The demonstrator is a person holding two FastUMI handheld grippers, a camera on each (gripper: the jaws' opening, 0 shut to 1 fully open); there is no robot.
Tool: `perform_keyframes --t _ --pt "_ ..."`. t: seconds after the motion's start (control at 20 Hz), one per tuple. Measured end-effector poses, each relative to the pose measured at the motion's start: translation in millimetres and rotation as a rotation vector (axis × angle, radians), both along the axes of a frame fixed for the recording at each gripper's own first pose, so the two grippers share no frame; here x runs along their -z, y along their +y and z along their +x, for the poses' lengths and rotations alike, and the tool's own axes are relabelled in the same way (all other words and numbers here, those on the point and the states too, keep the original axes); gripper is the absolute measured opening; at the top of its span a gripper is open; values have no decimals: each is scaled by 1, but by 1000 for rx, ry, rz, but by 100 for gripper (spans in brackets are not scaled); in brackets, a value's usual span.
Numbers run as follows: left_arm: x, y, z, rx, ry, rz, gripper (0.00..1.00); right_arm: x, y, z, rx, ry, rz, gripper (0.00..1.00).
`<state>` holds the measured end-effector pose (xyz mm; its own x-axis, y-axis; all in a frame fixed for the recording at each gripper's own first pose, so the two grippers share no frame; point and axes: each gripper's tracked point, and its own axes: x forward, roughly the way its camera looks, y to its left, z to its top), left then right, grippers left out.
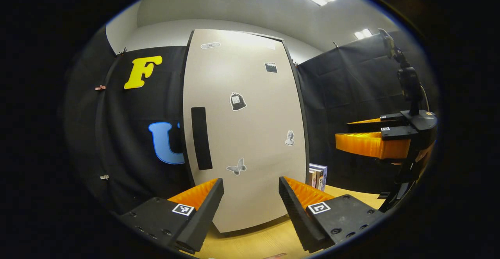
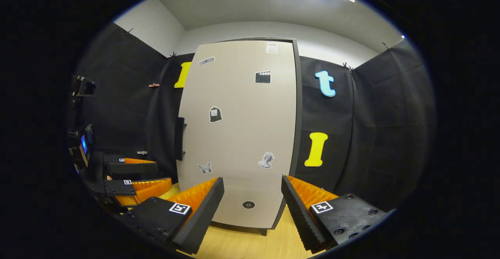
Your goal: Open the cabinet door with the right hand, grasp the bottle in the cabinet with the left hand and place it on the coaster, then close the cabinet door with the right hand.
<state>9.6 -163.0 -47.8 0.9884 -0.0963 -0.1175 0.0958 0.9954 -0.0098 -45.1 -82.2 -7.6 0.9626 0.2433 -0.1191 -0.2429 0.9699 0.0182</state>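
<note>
Markings and signs: nothing legible as words.

The cabinet door [image 2: 238,134] carries picture stickers without readable text: a clapperboard [image 2: 263,77], a small bag with a tag too small to read [image 2: 215,114], a bust [image 2: 266,160], a butterfly [image 2: 204,168] and a white label at the top edge [image 2: 272,47], its print blurred. Square black-and-white coded markers [image 1: 183,209] sit on the gripper bodies. Book spines [image 1: 317,176] beside the cabinet show lettering too small to make out.
</note>
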Motion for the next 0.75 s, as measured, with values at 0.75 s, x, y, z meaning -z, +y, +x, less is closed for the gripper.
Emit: perform_keyframes --t 0.75 --pt "8 -7 -6 6 36 -22 90 7 1 6 2 3 -9 96"
